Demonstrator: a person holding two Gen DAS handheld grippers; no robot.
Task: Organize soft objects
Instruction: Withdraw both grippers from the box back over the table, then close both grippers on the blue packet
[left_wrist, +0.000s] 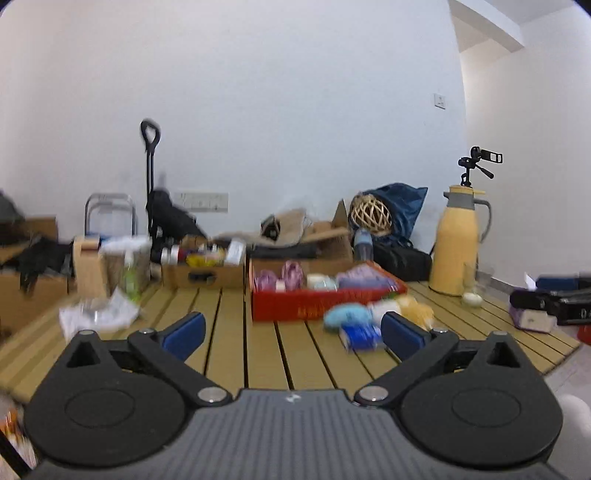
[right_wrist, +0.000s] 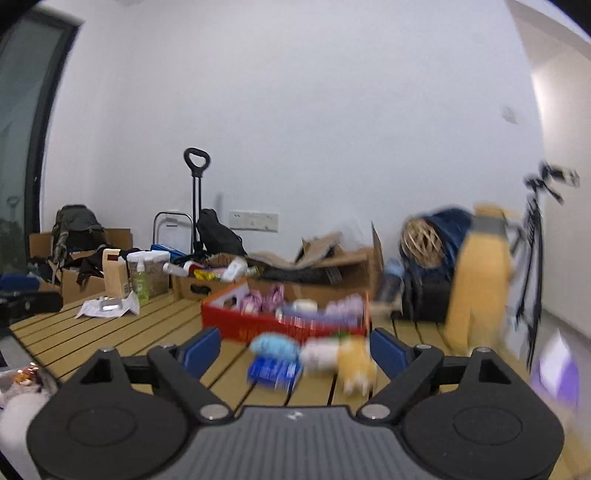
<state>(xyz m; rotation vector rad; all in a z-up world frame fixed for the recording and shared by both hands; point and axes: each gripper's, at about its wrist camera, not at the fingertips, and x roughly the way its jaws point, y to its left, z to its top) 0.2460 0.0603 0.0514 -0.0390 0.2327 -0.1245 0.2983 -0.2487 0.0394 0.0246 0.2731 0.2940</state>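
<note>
A red box (left_wrist: 314, 306) (right_wrist: 258, 326) on the slatted wooden table holds purple, white and pale soft items. In front of it lie a light blue soft item (left_wrist: 347, 315) (right_wrist: 275, 345), a dark blue packet (left_wrist: 360, 336) (right_wrist: 273, 371), a white one (left_wrist: 384, 308) (right_wrist: 319, 354) and a yellow plush (left_wrist: 417, 310) (right_wrist: 356, 363). My left gripper (left_wrist: 293, 332) is open and empty above the table, the loose items near its right finger. My right gripper (right_wrist: 295, 352) is open and empty, with the loose items between and beyond its fingers. Both views are blurred.
A yellow thermos jug (left_wrist: 461, 243) (right_wrist: 476, 295) stands at the right, with a glass (left_wrist: 471, 284) beside it. Cardboard boxes (left_wrist: 205, 271), a bottle (left_wrist: 129, 275), crumpled plastic (left_wrist: 98, 314) and bags line the back and left. The table edge (left_wrist: 554, 358) runs at the right.
</note>
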